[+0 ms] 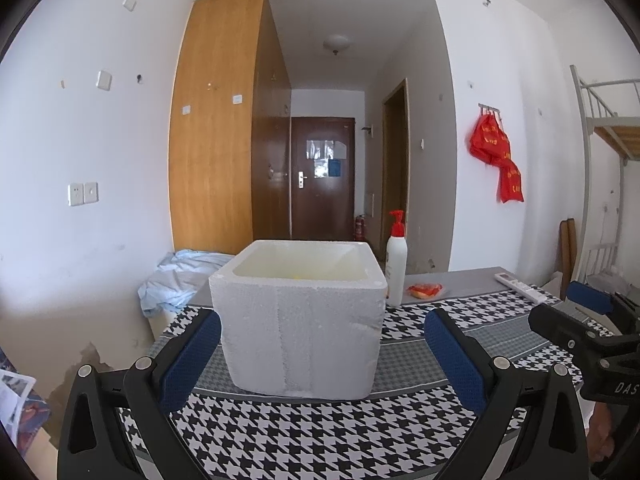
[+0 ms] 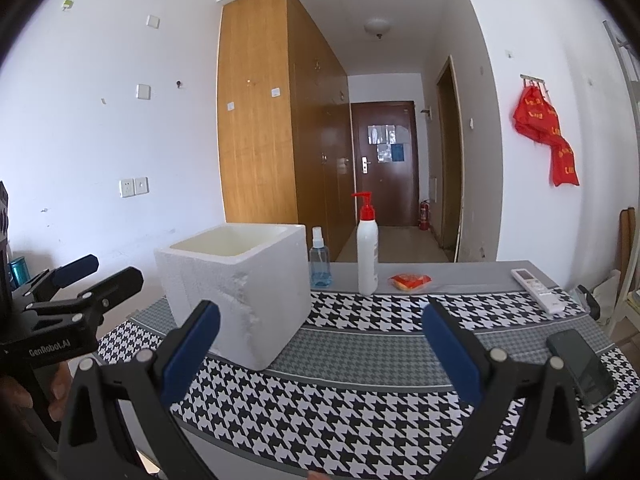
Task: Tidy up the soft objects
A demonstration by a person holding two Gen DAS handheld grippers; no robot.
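White foam box (image 1: pixel 298 320); black-white houndstooth cloth (image 2: pixel 360 412); red-orange packet (image 2: pixel 410 282), print illegible; blue gripper pads (image 1: pixel 192 360).

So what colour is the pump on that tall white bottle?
Red; the pump on the bottle shows best in the right wrist view.

The right gripper (image 2: pixel 320 340) hangs wide open above the houndstooth tablecloth (image 2: pixel 360 408). A white foam box (image 2: pixel 236 280) stands ahead-left, beside a spray bottle (image 2: pixel 319 260) and pump bottle (image 2: pixel 367 252).

two low tabletop views — shared foam box (image 1: pixel 298 320)
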